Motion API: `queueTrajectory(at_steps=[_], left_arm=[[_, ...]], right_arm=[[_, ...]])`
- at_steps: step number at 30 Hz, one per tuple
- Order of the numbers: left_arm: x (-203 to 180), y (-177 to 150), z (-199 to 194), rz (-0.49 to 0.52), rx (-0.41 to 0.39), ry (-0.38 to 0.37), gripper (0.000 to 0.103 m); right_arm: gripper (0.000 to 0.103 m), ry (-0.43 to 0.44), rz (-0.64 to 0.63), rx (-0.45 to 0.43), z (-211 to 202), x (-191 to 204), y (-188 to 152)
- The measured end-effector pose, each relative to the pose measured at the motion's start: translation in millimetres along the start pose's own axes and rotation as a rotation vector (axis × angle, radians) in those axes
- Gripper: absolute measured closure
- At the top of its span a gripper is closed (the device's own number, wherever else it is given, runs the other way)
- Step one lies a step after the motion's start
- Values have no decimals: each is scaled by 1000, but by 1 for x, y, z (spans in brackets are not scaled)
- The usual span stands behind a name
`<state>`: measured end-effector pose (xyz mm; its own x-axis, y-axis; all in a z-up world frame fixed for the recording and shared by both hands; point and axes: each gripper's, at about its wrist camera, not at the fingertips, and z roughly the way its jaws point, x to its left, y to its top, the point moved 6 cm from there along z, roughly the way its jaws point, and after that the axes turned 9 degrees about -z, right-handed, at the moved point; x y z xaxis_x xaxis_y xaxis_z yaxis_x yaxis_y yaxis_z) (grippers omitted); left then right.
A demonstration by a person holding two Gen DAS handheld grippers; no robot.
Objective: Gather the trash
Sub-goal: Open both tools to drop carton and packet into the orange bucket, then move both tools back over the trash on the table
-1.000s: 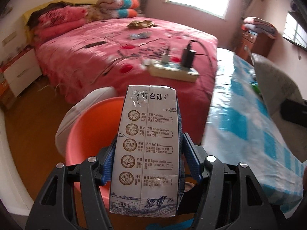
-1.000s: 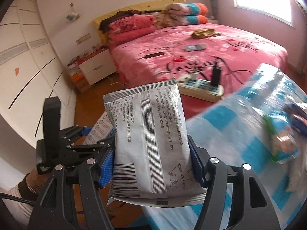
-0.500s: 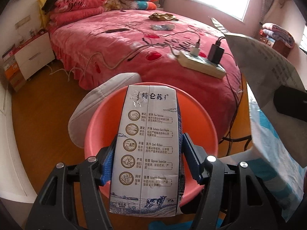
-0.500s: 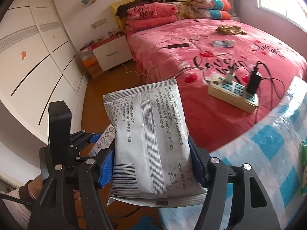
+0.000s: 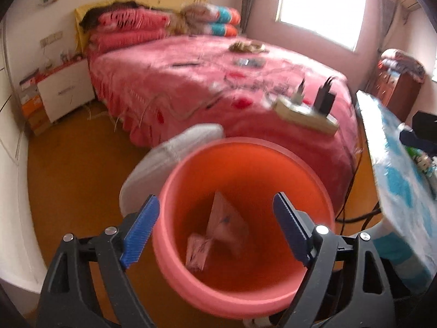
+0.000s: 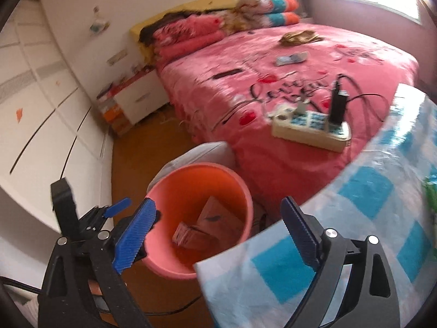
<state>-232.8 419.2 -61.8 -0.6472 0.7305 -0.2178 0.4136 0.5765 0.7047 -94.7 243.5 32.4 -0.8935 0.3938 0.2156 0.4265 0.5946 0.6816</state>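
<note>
One orange bucket (image 5: 243, 281) holds two pieces of trash, a milk carton (image 5: 197, 251) and a wrapper (image 5: 226, 224), though blur makes it hard to tell which is which. Both lie inside, below the left tongs (image 5: 218, 227) and left of the right tongs (image 6: 218, 232). Both tongs have just been opening and gape wide with nothing between them. The bench (image 6: 368, 218) is blue-checked.

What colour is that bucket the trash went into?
The bucket is orange-pink, plain inside and out; the left wrist view shows it best.
</note>
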Motion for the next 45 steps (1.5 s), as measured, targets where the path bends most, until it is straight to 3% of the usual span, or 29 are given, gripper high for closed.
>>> queueTrajectory(at_steps=[5,9,12,17,20,25,40,45], left_arm=[[-13,9,-16,24,-99,-64,15],[-20,11,-16,-14,-78,-88,15],[-22,11,-14,-18,-40,-51,15],[-35,9,-19,33,-21,-44,15],[-45,7,-18,52,20,-66,15],[-69,4,-24,104,24,-107,15],[-152,-6,-54,241,43,-202,15],[-182,-10,-59,263,86,-214,15]], right_arm=[[7,-2,105,-67,-24,-23,-13],[6,32,205,-100,-38,-38,-28],[6,47,285,-135,-50,-54,-41],[5,60,396,-220,-72,-75,-59],[5,45,413,-256,-86,-83,-67],[5,54,410,-302,-110,-86,-79],[5,101,513,-319,-143,-120,-128],[5,41,496,-321,-160,-132,-141]])
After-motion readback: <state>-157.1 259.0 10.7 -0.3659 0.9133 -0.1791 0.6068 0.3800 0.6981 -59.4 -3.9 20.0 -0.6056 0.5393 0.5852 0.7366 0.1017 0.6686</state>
